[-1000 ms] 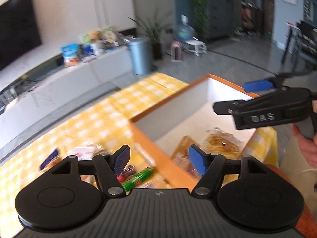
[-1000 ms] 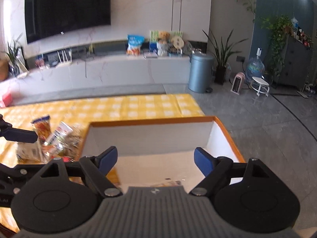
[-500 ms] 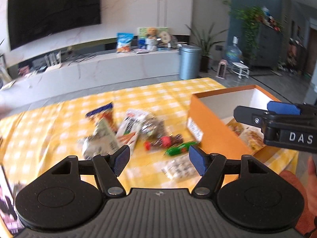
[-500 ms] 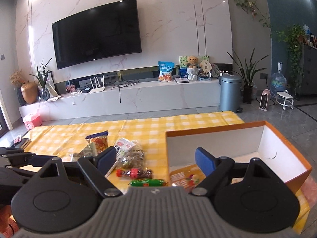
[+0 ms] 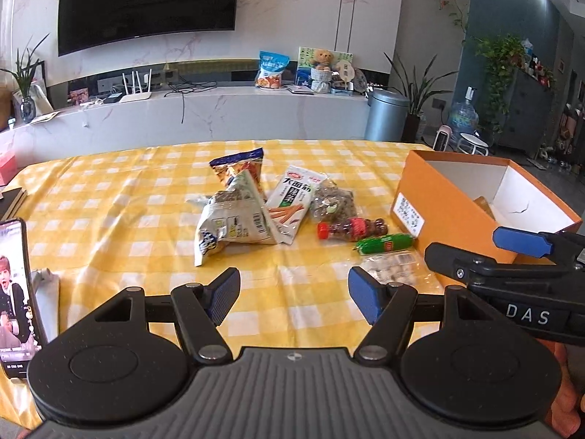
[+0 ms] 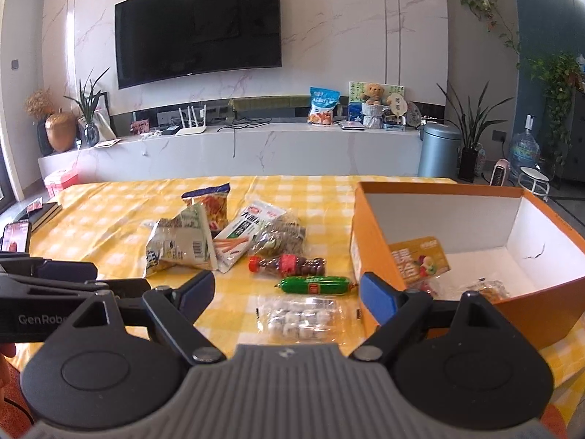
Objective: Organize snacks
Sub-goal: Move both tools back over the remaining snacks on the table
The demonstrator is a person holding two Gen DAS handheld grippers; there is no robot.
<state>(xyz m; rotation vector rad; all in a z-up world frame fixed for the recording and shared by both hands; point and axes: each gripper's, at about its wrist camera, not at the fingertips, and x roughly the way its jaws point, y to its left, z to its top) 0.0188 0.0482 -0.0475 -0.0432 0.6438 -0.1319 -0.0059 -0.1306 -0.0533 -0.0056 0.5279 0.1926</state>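
A heap of snack packets lies near the middle of a surface (image 5: 109,197) covered in a yellow-and-white checked cloth, beside an open orange box (image 6: 369,252) with a white lining at the right. At the left of the heap, a crumpled pale green-and-white bag (image 5: 234,219) leans against an upright blue-topped crisp packet (image 5: 239,166); a white packet printed with orange sticks (image 5: 290,203) lies touching its right side, and a clear bag of dark pieces (image 5: 332,203) rests just beyond that. Nearer the camera, a small cola-bottle-shaped pack with a red cap (image 5: 349,227) lies on its side, with a green sausage stick (image 5: 385,243) just in front of it and a clear pack of small white sweets (image 5: 389,267) closest to the edge, near the box's labelled end. Inside the box, an orange packet (image 6: 420,259) stands tilted against the near-left wall, and another wrapped snack (image 6: 488,289) lies on the floor of the box.

The left tongs (image 5: 294,292) hover above the near edge of the surface, blue pads spread wide with nothing between them. The right tongs (image 6: 287,292) hang just to their right, close by the box's near corner, also wide and empty.

A phone (image 5: 14,292) with a lit screen stands at the left edge of the surface. Behind, a wall-mounted television (image 6: 199,25) hangs above a long marble ledge, with a grey bin (image 6: 438,150) at its right end.
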